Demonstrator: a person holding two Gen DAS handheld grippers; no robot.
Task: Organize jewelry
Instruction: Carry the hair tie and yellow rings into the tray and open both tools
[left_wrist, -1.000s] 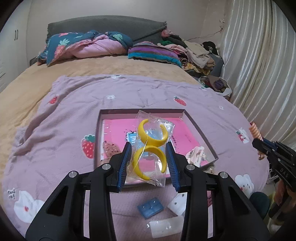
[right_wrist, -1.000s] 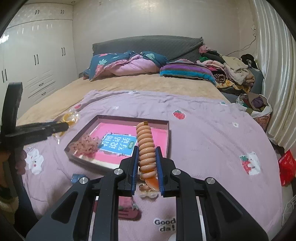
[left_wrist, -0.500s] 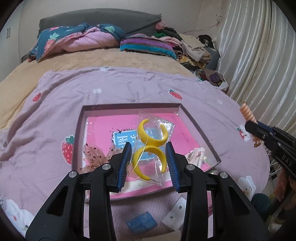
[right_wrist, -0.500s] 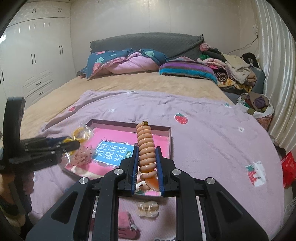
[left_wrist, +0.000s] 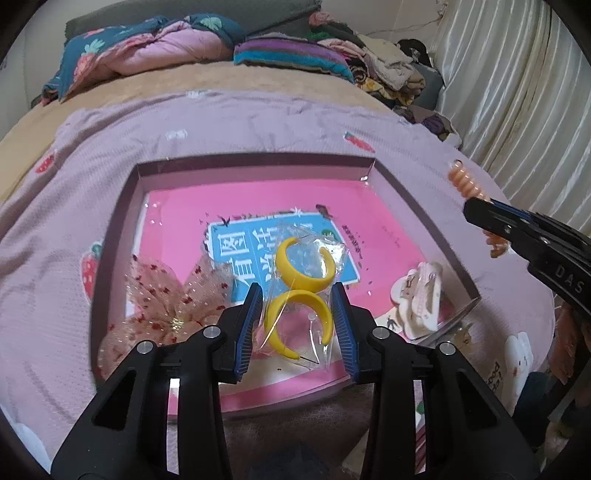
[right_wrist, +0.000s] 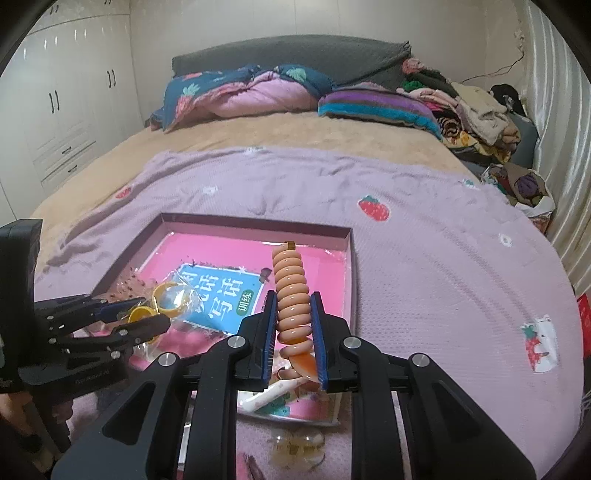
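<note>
Your left gripper (left_wrist: 297, 319) pinches the bagged yellow earrings (left_wrist: 301, 291) at frame center over the pink tray (left_wrist: 118, 236); your right gripper (right_wrist: 293, 328) clamps the orange spiral hair tie (right_wrist: 291, 295).

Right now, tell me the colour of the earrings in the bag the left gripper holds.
Yellow earrings in a clear bag, clearest in the left wrist view.

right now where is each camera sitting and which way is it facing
Left wrist: on the left gripper, looking along its fingers at the bagged yellow earrings over the tray; right gripper at the right edge.
Right wrist: on the right gripper, facing the headboard, gripping the orange coil.
Shared: tray, earrings, coil.
</note>
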